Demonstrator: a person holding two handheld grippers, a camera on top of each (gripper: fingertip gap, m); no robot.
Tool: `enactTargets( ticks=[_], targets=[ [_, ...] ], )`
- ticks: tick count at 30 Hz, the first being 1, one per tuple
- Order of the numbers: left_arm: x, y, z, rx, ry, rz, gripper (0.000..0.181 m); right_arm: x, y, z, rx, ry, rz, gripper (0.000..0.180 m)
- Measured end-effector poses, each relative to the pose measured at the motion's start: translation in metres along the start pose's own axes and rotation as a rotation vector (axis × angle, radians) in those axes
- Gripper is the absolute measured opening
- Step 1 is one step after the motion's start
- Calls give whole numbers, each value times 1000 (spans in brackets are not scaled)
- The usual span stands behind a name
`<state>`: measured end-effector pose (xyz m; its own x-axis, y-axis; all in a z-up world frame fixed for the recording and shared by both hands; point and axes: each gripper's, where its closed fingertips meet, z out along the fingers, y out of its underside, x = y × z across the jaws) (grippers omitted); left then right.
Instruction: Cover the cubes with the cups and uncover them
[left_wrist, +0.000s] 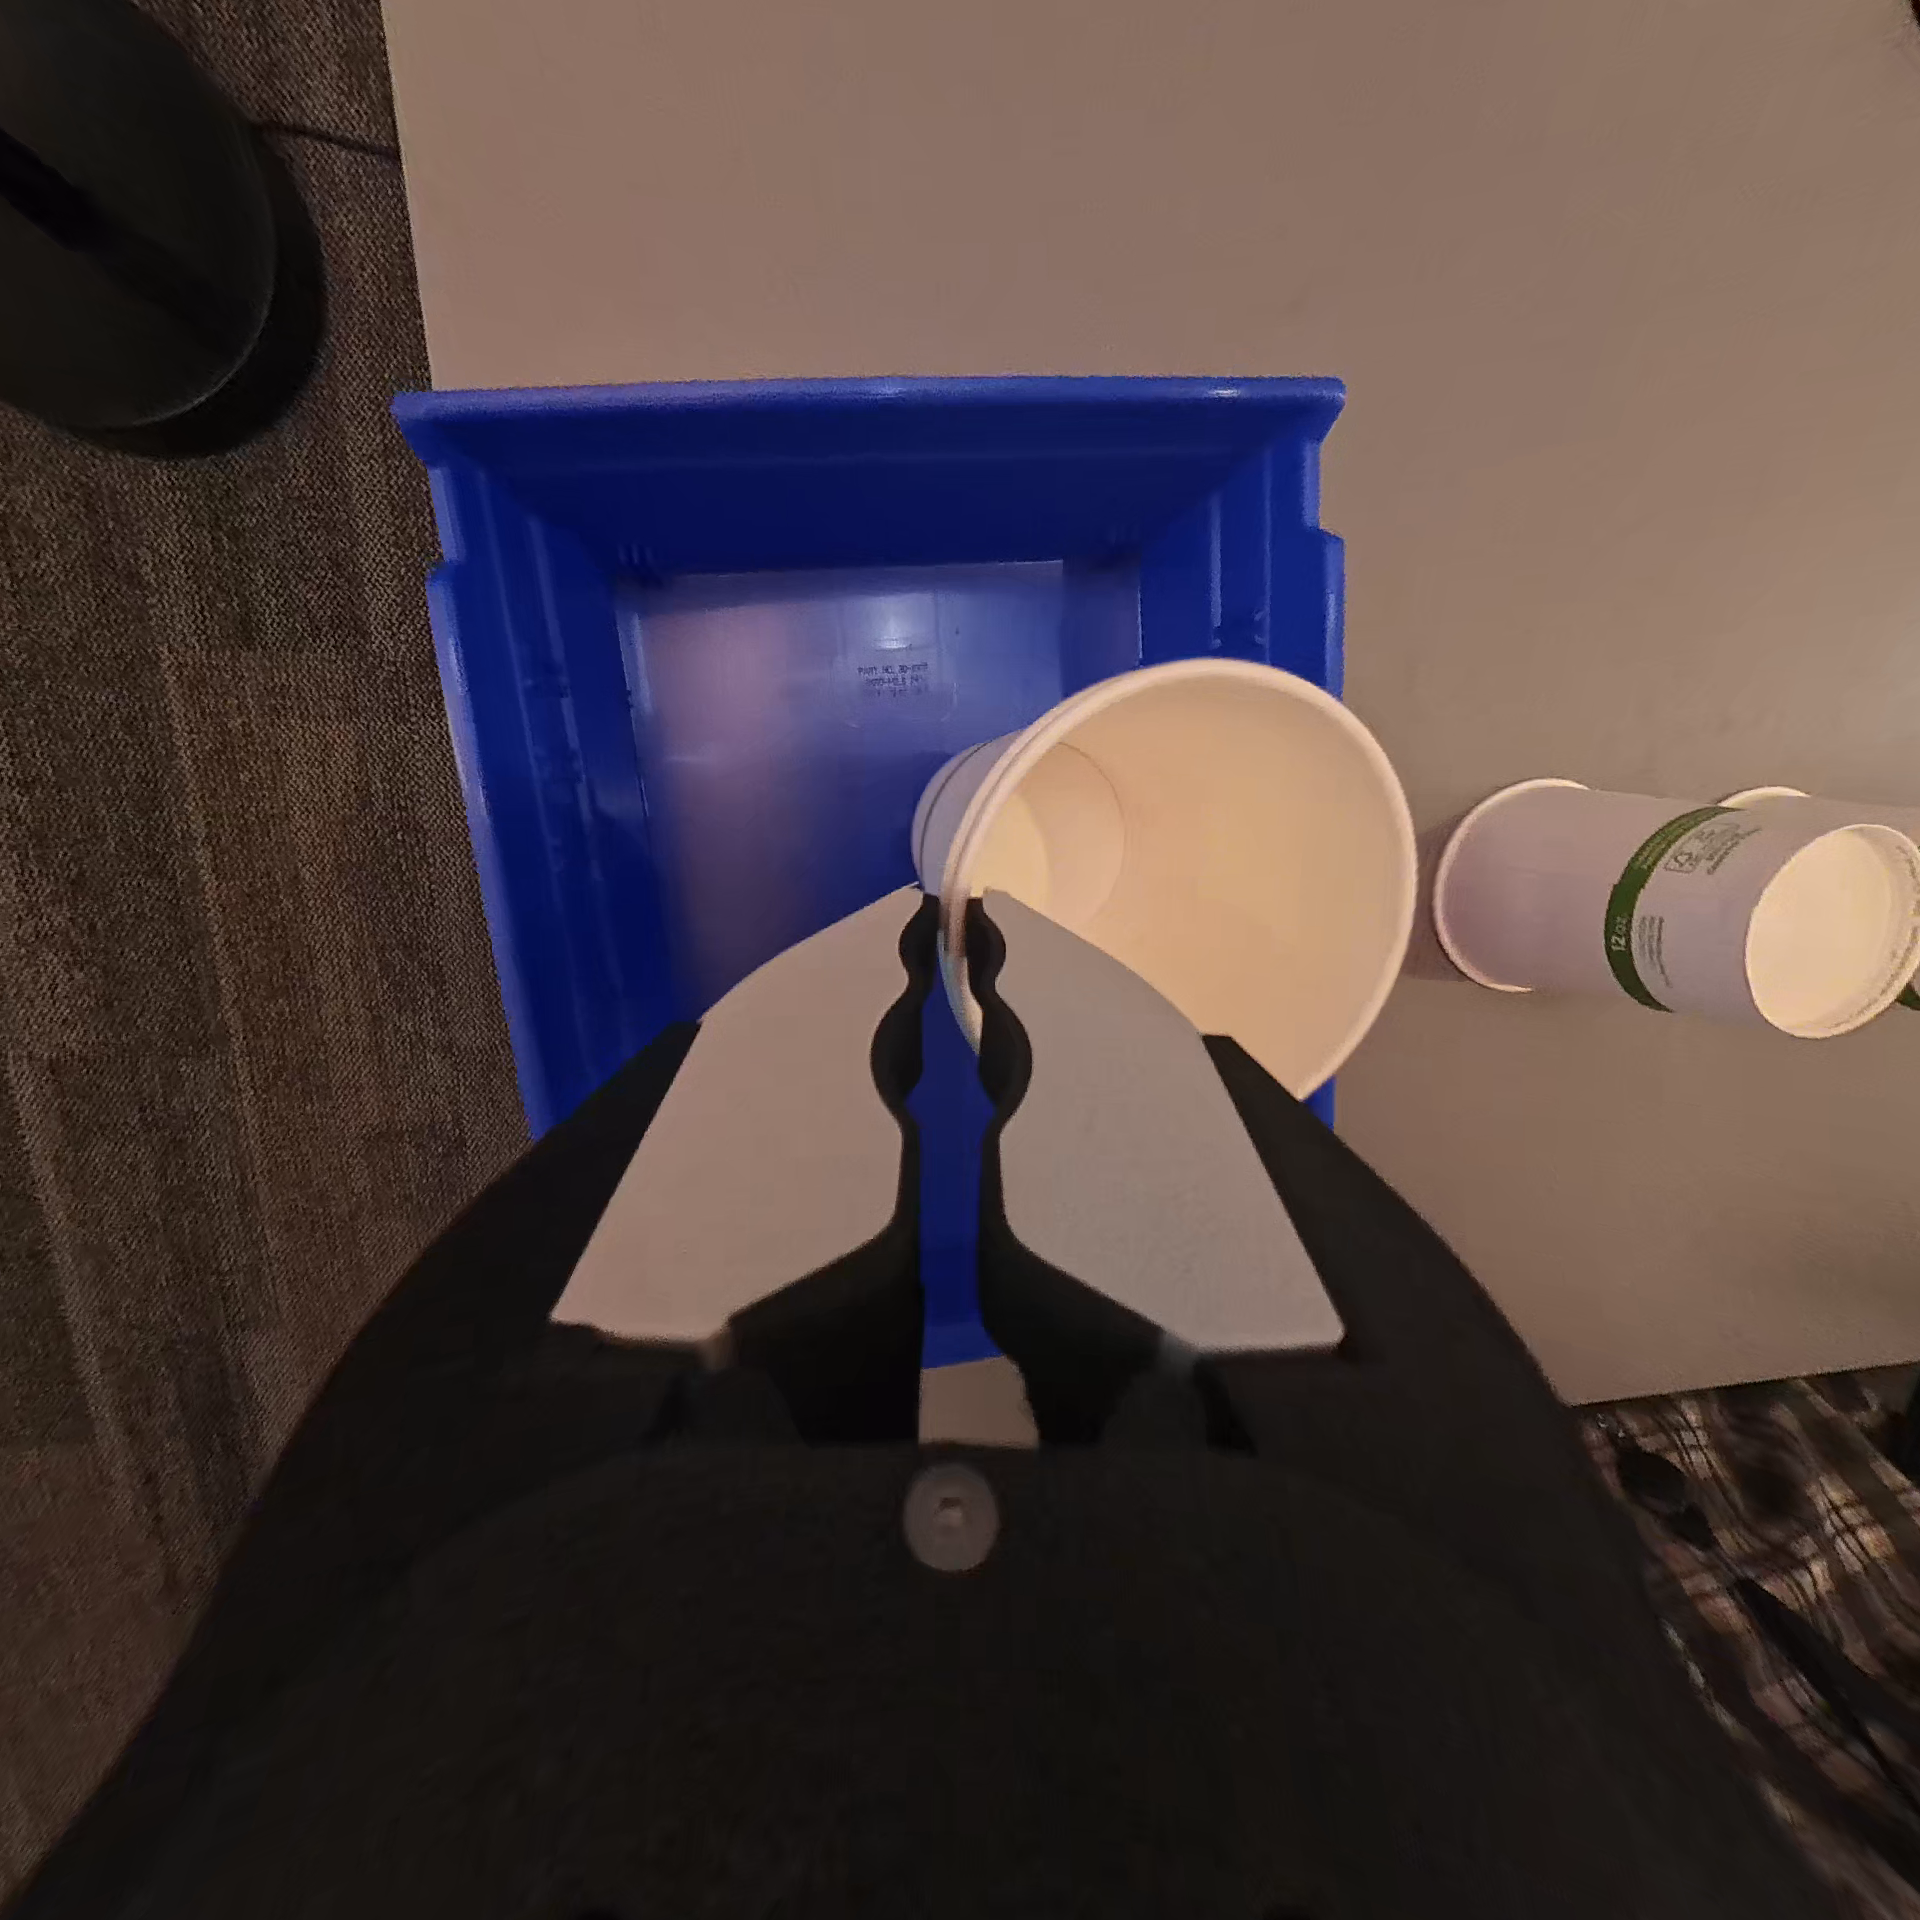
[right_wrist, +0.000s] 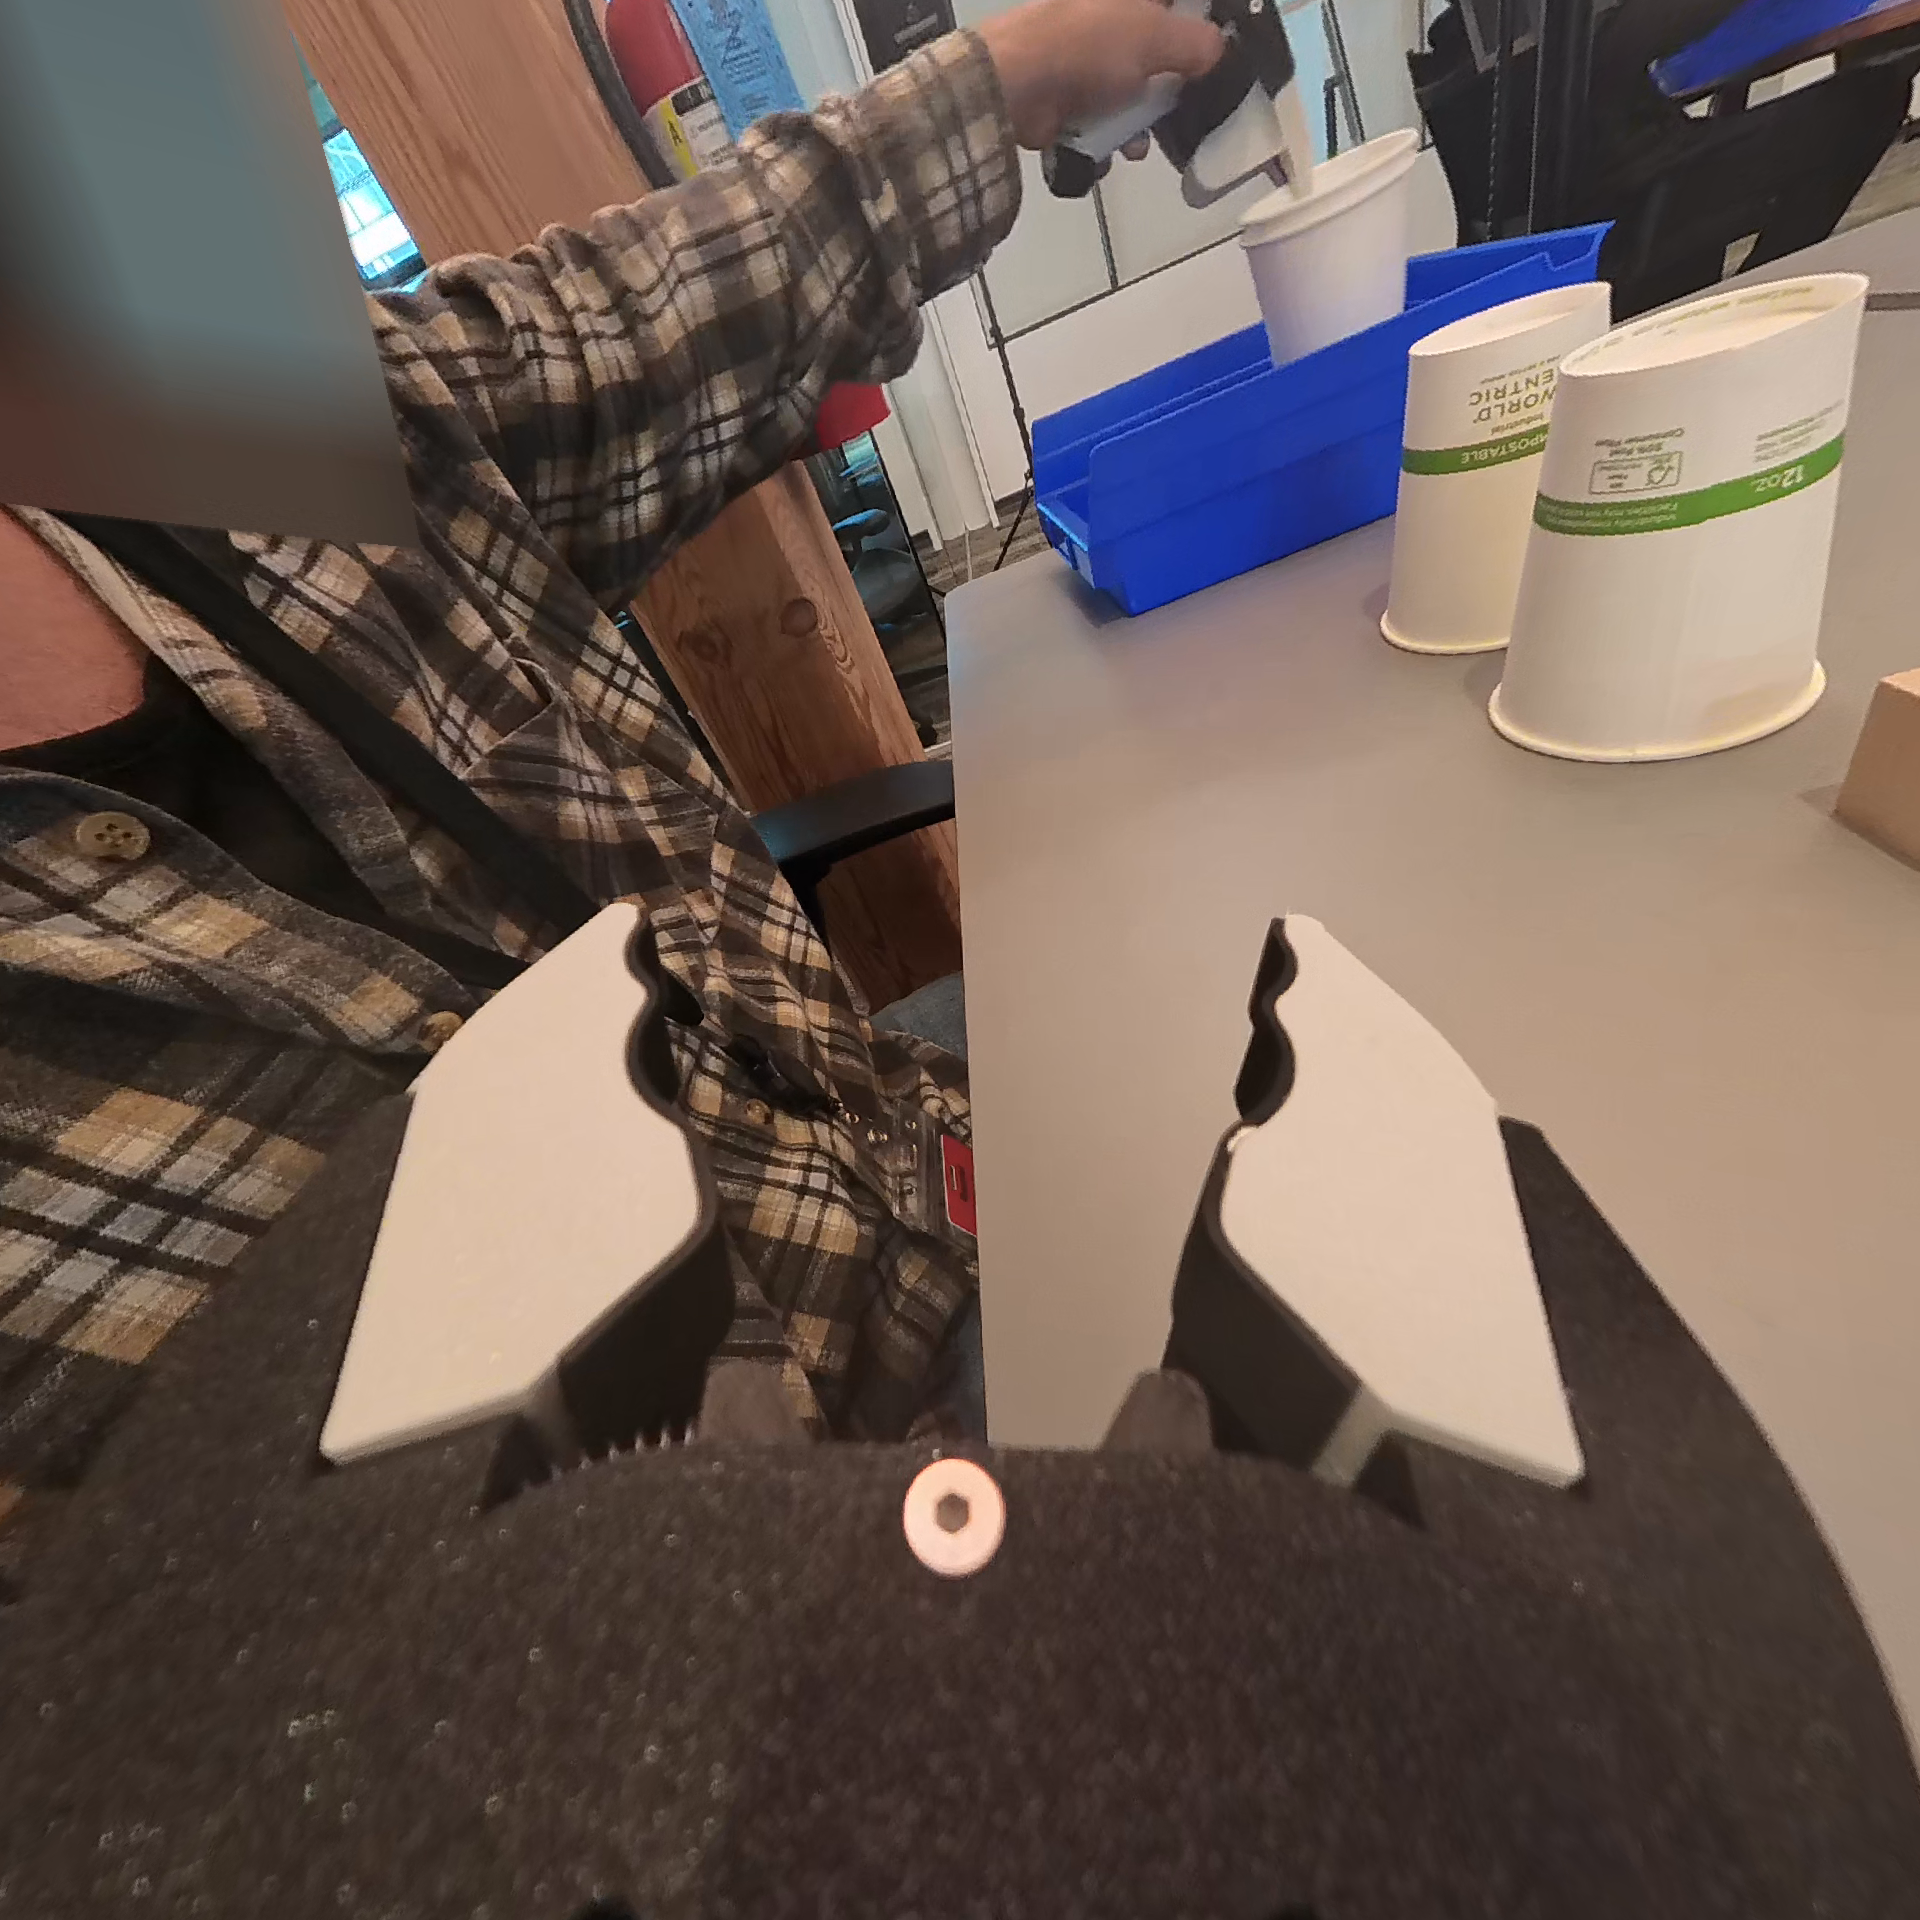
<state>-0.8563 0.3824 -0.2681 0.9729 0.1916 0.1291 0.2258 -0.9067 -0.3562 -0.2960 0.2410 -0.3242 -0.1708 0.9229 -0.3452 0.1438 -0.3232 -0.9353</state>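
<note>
Grey and matte, the table (right_wrist: 1351, 935) takes up the near corner of an office, with brown carpet (left_wrist: 208, 935) on the floor below its edge and a wooden post (right_wrist: 769, 644) rising beside it. Held above the table's end is a white paper cup (left_wrist: 1195, 862), right way up and slightly tilted, with what looks like a second cup nested in it. The left gripper (left_wrist: 943, 914) has its fingers pinched tight on the rim of that cup, one finger inside and one outside, and keeps it over the far end of a blue plastic bin (left_wrist: 540, 727) that sits on the table near the edge. The bin's floor shows bare.

Just beside the bin stand two more paper cups with green bands (right_wrist: 1673, 540), both upside down on the table and close together, one a little behind the other. A tan wooden block (right_wrist: 1886, 769) shows at the frame's edge next to the nearer of them; whether anything lies under the cups cannot be told.

The right gripper (right_wrist: 961, 956) hangs low at the table's near edge, fingers spread wide with nothing between them. Behind it sits a person in a plaid shirt (right_wrist: 312, 935), one sleeve stretched out towards the raised cup.
</note>
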Motion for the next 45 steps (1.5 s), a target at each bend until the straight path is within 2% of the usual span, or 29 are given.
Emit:
enactTargets(
  ticks=[8, 14, 24, 30, 38, 45],
  targets=[
    [-11, 7, 33, -43, 42, -63, 7, 1, 2, -3, -3, 9, 6, 106],
    [-19, 7, 32, -45, 11, -34, 7, 2, -1, -3, 3, 11, 6, 106],
    [-39, 8, 29, -47, -163, 68, 7, 2, 1, 0, -4, 5, 8, 107],
    [-38, 9, 32, -66, -175, 114, 7, 1, 2, 1, -5, 2, 7, 107],
    [-34, 12, 34, -90, -122, 80, 3, 2, 1, -1, -5, 6, 9, 107],
    [-29, 8, 21, -80, -21, -31, 2, 2, 2, 1, -11, -1, 8, 106]
  ],
)
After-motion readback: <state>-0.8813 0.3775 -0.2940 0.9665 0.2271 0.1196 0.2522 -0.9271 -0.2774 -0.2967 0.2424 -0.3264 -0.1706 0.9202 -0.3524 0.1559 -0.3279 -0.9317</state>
